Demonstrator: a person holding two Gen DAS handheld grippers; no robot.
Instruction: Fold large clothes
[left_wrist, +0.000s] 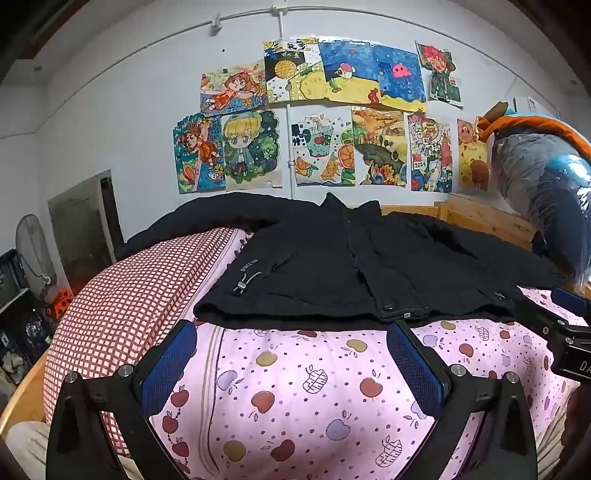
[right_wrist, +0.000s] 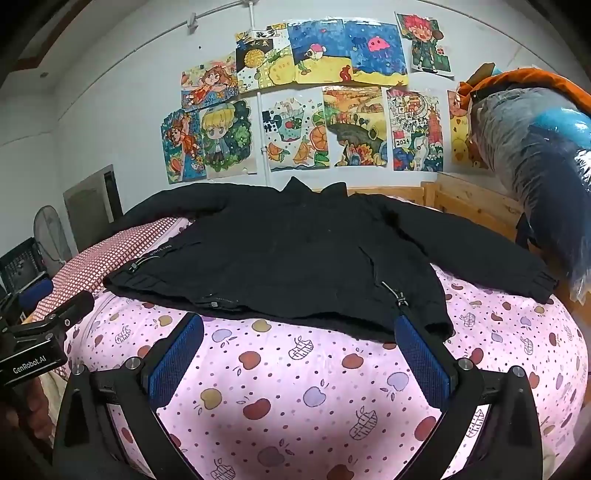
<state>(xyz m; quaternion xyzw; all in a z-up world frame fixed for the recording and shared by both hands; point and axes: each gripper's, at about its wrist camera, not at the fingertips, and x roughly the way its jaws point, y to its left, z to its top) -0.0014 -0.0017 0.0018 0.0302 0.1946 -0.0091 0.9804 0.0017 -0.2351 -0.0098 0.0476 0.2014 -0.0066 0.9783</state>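
Observation:
A large black jacket (left_wrist: 332, 266) lies spread front-up on the pink apple-print bedsheet (left_wrist: 295, 387), collar toward the wall and hem toward me. It also shows in the right wrist view (right_wrist: 295, 258), with one sleeve stretched out to the right. My left gripper (left_wrist: 295, 332) is open and empty, its blue-padded fingers just short of the hem. My right gripper (right_wrist: 299, 325) is open and empty, its fingertips at the jacket's hem. The other gripper's body shows at the right edge of the left wrist view (left_wrist: 565, 332) and at the left edge of the right wrist view (right_wrist: 37, 350).
A red-checked pillow (left_wrist: 129, 314) lies left of the jacket. A wooden bed frame (left_wrist: 480, 218) runs along the back right. A plastic-wrapped bundle (left_wrist: 546, 192) stands at the right. A fan (left_wrist: 35, 251) and crates are on the left. Drawings cover the wall (left_wrist: 110, 122).

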